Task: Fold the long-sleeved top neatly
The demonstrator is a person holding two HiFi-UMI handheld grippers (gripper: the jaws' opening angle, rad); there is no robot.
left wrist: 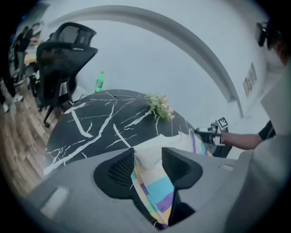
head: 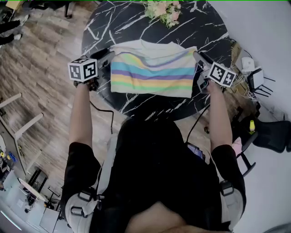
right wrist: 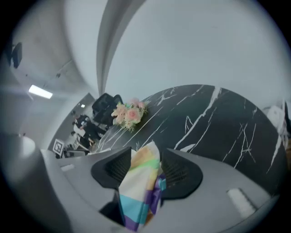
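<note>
The long-sleeved top (head: 152, 68), striped in yellow, green, blue and purple, lies folded into a rectangle on the round black marble table (head: 132, 22). My left gripper (head: 108, 56) is at the top's far left corner, my right gripper (head: 198, 56) at its far right corner. In the left gripper view the jaws (left wrist: 148, 157) stand apart, and a fold of the top (left wrist: 154, 191) hangs loosely between them, leaning on the left pad. In the right gripper view the jaws (right wrist: 145, 161) are also apart, with striped cloth (right wrist: 136, 191) slack in the gap.
A bunch of pink flowers (head: 163, 9) lies at the table's far edge. White boxes and cables (head: 250, 68) sit on the floor to the right. A black office chair (left wrist: 63, 50) and a green bottle (left wrist: 99, 82) stand beyond the table.
</note>
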